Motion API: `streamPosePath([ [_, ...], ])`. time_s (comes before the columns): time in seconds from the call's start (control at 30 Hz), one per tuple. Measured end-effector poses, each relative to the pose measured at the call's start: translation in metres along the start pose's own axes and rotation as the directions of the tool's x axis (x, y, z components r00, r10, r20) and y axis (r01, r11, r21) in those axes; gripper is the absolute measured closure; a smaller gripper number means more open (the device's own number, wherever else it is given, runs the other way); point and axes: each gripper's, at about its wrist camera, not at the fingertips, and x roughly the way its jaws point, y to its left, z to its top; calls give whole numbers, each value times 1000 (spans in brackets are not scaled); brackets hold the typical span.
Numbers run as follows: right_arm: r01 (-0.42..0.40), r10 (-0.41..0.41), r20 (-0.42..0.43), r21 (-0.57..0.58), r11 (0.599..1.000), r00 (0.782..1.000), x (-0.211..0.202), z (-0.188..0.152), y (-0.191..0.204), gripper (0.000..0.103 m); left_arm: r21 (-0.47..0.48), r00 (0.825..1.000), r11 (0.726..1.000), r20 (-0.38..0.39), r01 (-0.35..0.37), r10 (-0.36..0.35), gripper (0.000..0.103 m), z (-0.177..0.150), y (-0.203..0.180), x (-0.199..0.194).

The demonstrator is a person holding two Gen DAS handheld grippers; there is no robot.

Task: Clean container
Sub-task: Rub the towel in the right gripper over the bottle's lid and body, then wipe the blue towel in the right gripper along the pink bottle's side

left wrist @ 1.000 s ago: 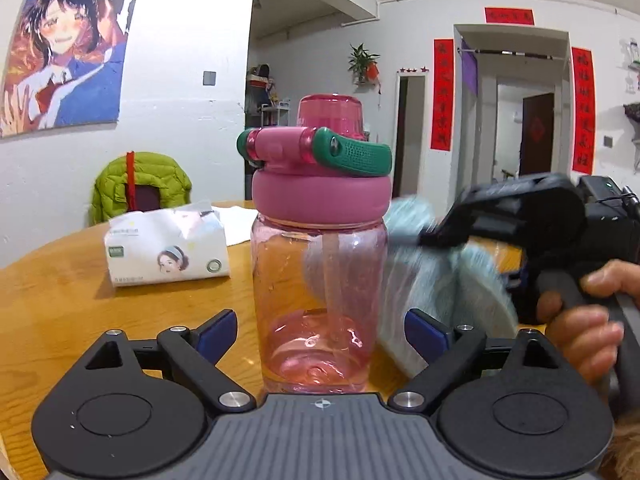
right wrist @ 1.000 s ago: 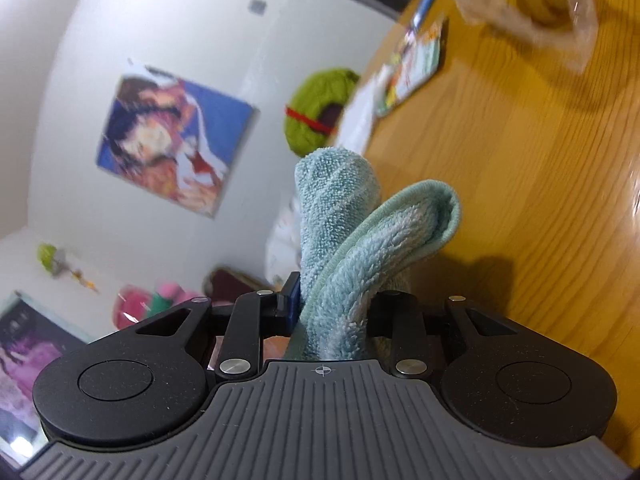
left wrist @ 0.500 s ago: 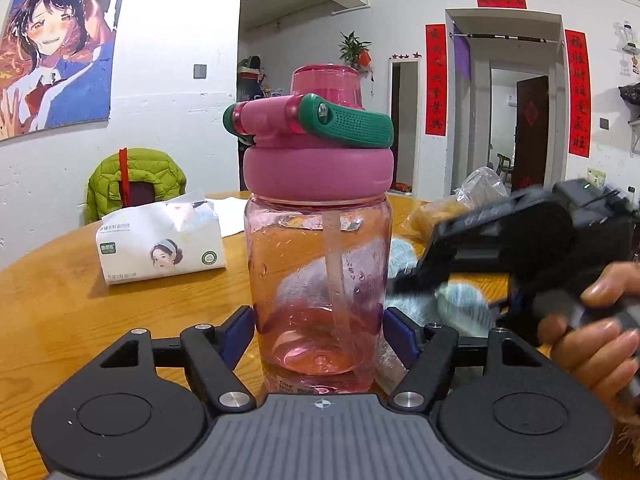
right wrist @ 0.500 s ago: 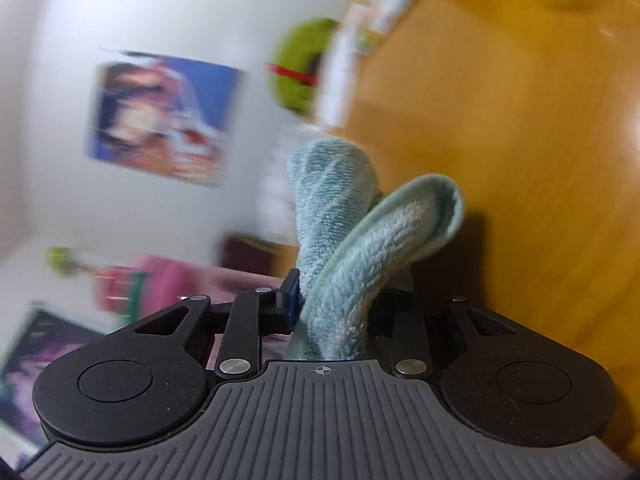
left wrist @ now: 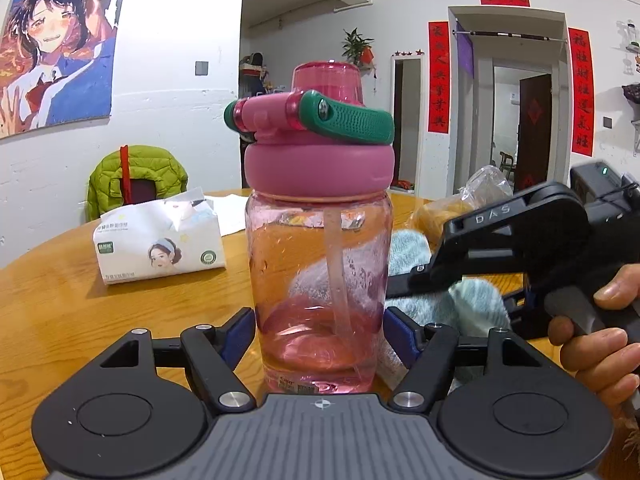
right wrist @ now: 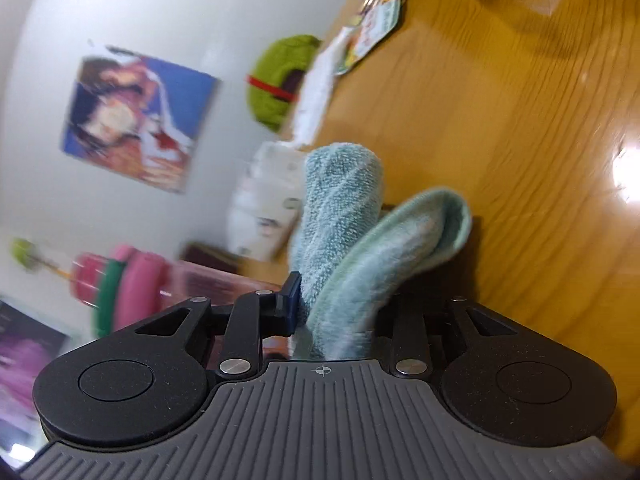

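Observation:
A clear pink water bottle point(left wrist: 320, 280) with a pink lid and a green carry handle stands upright on the wooden table point(left wrist: 60, 300). My left gripper point(left wrist: 320, 330) is shut on its lower body, with a blue pad pressing on each side. Just right of the bottle is my right gripper point(left wrist: 420, 280), held by a hand point(left wrist: 600, 340). It grips a folded light-blue cloth point(right wrist: 344, 208) that sticks up between its fingers. Its jaws are opening, with the cloth still between them. In the right wrist view the bottle point(right wrist: 136, 284) appears blurred at the lower left.
A white tissue pack point(left wrist: 160, 244) lies on the table left of the bottle. A crumpled clear plastic bag point(left wrist: 480, 192) sits behind the right gripper. A chair with a green jacket point(left wrist: 136, 180) stands at the table's far side, and papers point(right wrist: 376, 24) lie further back.
My left jaws have closed from wide apart onto the bottle's base. The right gripper with the cloth has sunk from beside the bottle's upper body to low by its right side.

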Motion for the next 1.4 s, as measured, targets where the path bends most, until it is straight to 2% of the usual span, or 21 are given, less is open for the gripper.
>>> streamPosePath([
  [0.1,5,-2,44,-65,998,999,-10,1,8,41,-8,1000,1000,-1,-1,1,32,0,1,-1],
  [0.3,104,-87,136,-123,987,987,-20,6,15,38,-13,1000,1000,2,-14,14,28,-1,0,-3],
  [0.37,156,-135,149,-143,977,980,-19,5,16,44,-13,1000,1000,4,-16,17,27,-1,0,-4],
  [0.43,242,-213,165,-185,952,963,-16,0,17,72,-17,1000,1000,0,-16,16,27,-1,0,-4],
  [0.53,291,-256,174,-224,930,951,-14,-3,18,77,-18,1000,1000,-3,-12,12,28,-2,0,-5],
  [0.6,239,-202,182,-213,948,962,-18,-4,20,80,-18,1000,1000,-8,-7,7,32,-2,0,-5],
  [0.63,165,-130,183,-191,968,974,-20,-4,21,81,-18,1000,1000,-9,-2,2,38,-2,0,-5],
  [0.7,-40,61,182,-121,992,981,-30,-2,15,81,-19,1000,1000,-9,6,-6,38,-2,1,-5],
  [0.73,-192,200,179,-61,979,963,-35,1,8,81,-19,1000,1000,-9,6,-6,38,-2,0,-5],
  [0.8,-478,460,170,81,875,871,-34,5,-10,81,-18,1000,1000,-9,6,-6,38,-2,0,-5],
  [0.83,-551,531,157,138,823,833,-30,6,-16,80,-18,1000,1000,-9,6,-6,38,-3,0,-5],
  [0.87,-581,563,140,181,794,814,-26,6,-20,80,-18,1000,1000,-9,6,-6,39,-3,0,-5],
  [0.9,-581,569,120,210,786,813,-21,6,-22,80,-17,1000,1000,-9,6,-6,39,-3,0,-5],
  [1.03,-321,324,14,197,927,946,-5,2,-21,78,-24,1000,1000,-9,1,-2,39,-3,-1,-5],
  [1.1,-162,171,-33,190,968,985,1,1,-24,78,-19,1000,1000,-10,0,0,38,-3,-2,-5],
  [1.13,-98,109,-50,178,979,993,3,1,-25,77,-12,1000,1000,-10,-3,3,38,-3,-3,-5],
  [1.2,-87,94,-44,136,987,995,4,1,-20,76,-9,1000,1000,-11,-2,2,38,-3,-4,-5],
  [1.27,-207,208,10,121,971,978,-5,2,-14,76,-18,1000,1000,-12,4,-4,38,-3,-3,-5],
  [1.33,-385,380,67,134,913,923,-15,6,-14,76,-12,1000,1000,-12,0,0,38,-3,-3,-5],
  [1.37,-436,429,82,134,890,900,-19,7,-13,76,-10,1000,1000,-12,-1,1,38,-3,-3,-5],
  [1.4,-449,442,84,128,884,893,-22,6,-12,76,-11,1000,1000,-12,-1,1,38,-3,-3,-5],
])
